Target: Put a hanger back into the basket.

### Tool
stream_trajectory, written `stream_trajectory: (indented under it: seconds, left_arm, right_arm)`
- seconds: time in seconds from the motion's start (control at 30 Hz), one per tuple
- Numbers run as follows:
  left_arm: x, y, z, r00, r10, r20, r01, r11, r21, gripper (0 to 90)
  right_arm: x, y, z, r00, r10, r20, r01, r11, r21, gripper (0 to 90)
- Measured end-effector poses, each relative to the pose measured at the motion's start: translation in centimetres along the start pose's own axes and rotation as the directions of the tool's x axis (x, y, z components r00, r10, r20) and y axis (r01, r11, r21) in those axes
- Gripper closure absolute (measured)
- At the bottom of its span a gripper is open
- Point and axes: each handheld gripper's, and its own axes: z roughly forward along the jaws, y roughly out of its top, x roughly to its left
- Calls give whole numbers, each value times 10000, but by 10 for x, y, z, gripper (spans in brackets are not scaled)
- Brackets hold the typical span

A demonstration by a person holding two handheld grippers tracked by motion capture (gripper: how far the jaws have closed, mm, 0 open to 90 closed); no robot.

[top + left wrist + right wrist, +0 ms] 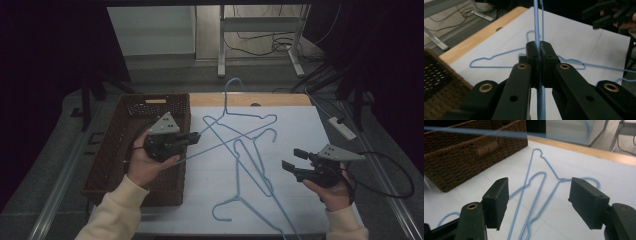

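Several light-blue wire hangers lie tangled on the white table top (300,130). In the high view my left gripper (194,135) hangs over the right rim of the brown basket (155,97). It is shut on the wire of one blue hanger (235,137), whose hook (232,82) rises past the table's far edge. The left gripper view has that wire (537,37) pinched between the closed pads. My right gripper (291,159) is open at the table's right side with nothing between its pads. Under its jaws (539,200), more hangers (534,192) lie flat on the table.
The woven basket (474,152) stands at the table's left. A wooden strip (250,99) runs along the far edge. A power strip (342,127) and cables lie on the floor to the right, and desk legs (221,45) stand behind.
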Motion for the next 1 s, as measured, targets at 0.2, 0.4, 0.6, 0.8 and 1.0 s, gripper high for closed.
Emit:
stream_trajectory:
  seconds: [0.2,0.4,0.6,0.8,1.0]
  left_arm:
    - [12,-9,-25,9975,-436,-550,411,9981,-450,874]
    - [24,-25,-45,9900,-954,-1041,879,9933,-745,874]
    - [37,-36,-65,9793,-1326,-1530,1179,9879,-1012,874]
    - [51,-48,-85,9622,-1629,-2182,1421,9839,-1079,874]
    - [64,-66,-95,9449,-1937,-2638,1736,9800,-977,874]
  right_arm:
    - [-5,-11,1,9997,194,168,-198,9996,209,317]
    - [-6,-19,3,9996,216,173,-224,9987,460,316]
    - [-9,-24,5,9991,366,217,-379,9973,634,315]
    - [-9,-26,5,9992,341,208,-355,9969,703,313]
    - [-10,-28,7,9991,344,243,-364,9958,846,308]
